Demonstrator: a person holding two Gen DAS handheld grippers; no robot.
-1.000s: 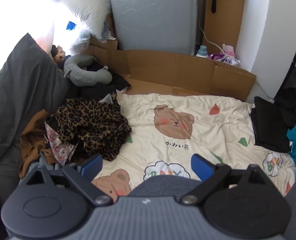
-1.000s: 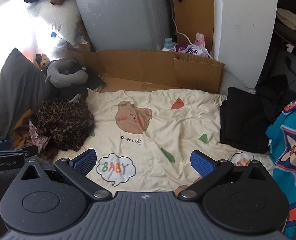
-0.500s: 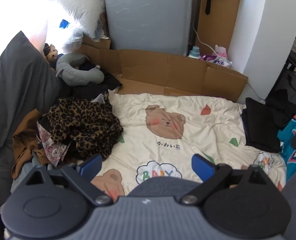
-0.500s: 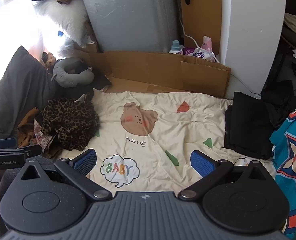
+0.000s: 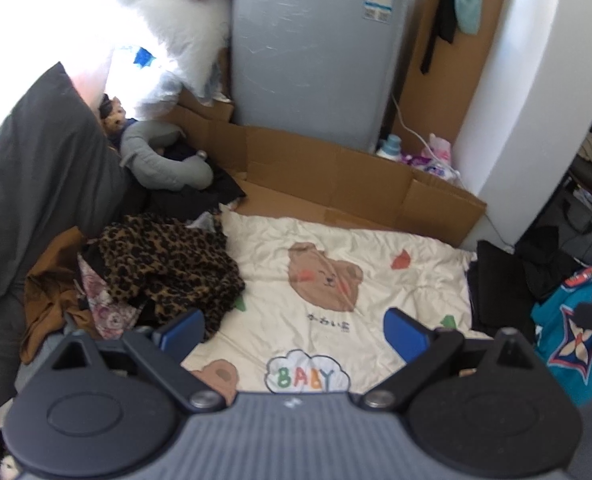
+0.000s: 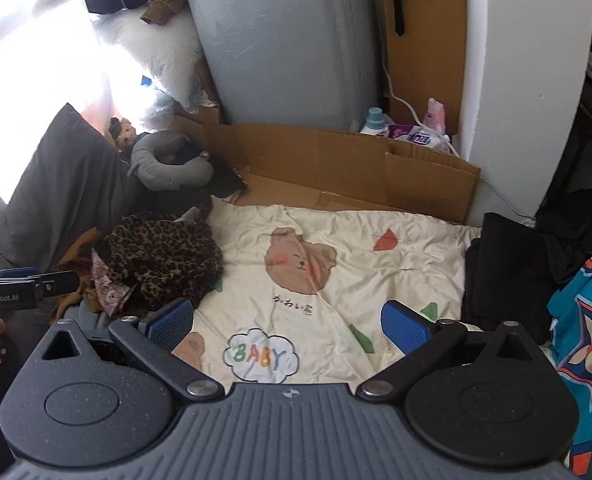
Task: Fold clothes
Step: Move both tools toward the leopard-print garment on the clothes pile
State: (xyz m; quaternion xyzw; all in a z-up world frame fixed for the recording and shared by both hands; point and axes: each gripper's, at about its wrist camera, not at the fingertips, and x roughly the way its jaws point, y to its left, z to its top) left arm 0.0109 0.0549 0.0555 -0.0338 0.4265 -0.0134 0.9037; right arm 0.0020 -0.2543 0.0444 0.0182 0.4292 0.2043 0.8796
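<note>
The left gripper (image 5: 294,330) hangs above the near edge of the bedding with its blue pads set wide apart, nothing between them and nothing touched. The right gripper (image 6: 287,324) is in the same condition: jaws fully spread, empty, clear of the fabric below. Beneath both lies a cream quilt (image 5: 375,248) printed with bears and a "BABY" cloud, spread flat and lightly creased. The clothes to be folded sit in a heap at the quilt's left edge, topped by a leopard-print garment (image 5: 168,264) over a floral piece and a brown one. A black garment (image 6: 499,272) lies on the quilt's right edge, with a teal patterned cloth (image 6: 583,312) just beside it. Farther back, a grey neck pillow (image 6: 164,168) rests against a dark cushion, a flattened cardboard sheet (image 5: 335,176) borders the quilt, and a grey appliance (image 6: 288,44) stands behind. Compared with a second ago, both views sit closer and higher over the quilt; the jaw spacing is unchanged, and no garment has shifted.
</note>
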